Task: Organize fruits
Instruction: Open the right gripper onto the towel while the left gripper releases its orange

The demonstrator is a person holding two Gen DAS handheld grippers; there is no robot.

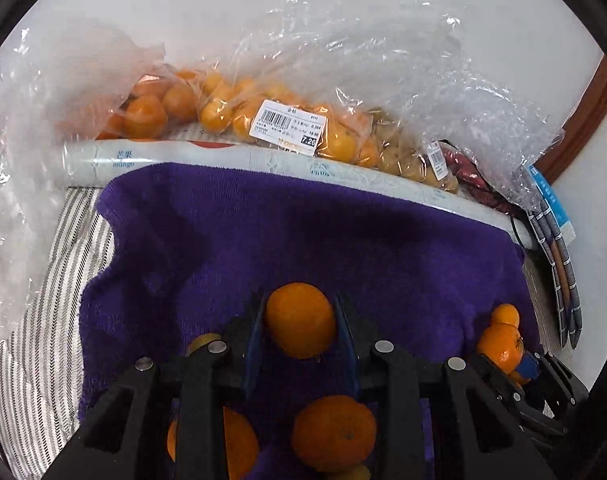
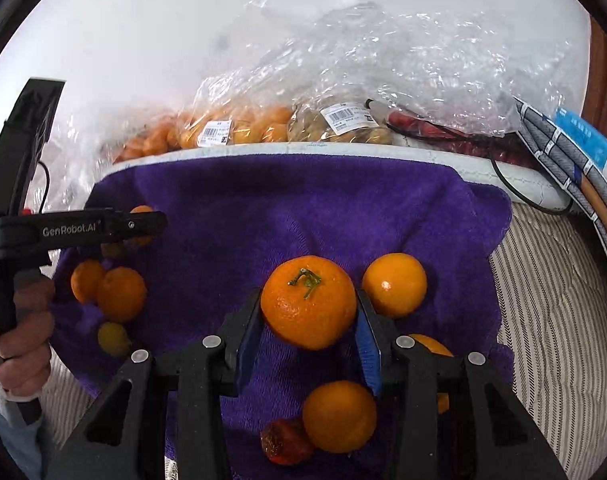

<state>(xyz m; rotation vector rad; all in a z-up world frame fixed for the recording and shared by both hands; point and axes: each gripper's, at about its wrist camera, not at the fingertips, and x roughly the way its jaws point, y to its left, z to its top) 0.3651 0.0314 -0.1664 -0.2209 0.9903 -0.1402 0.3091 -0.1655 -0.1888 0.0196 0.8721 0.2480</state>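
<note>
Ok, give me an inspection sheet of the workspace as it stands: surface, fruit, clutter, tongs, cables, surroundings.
Surface: purple towel spread over a striped cloth.
Job's things: loose oranges on the towel, one beside the right tongs; a reddish fruit near the front edge.
Clutter: bagged oranges with price labels, more plastic bags, a white mango box, blue-grey packets.
Tongs: left tongs shut on an orange; right tongs shut on a stemmed orange.
Cables: black cable looping over the box edge at right.
Surroundings: white wall, brown wooden trim.
</note>
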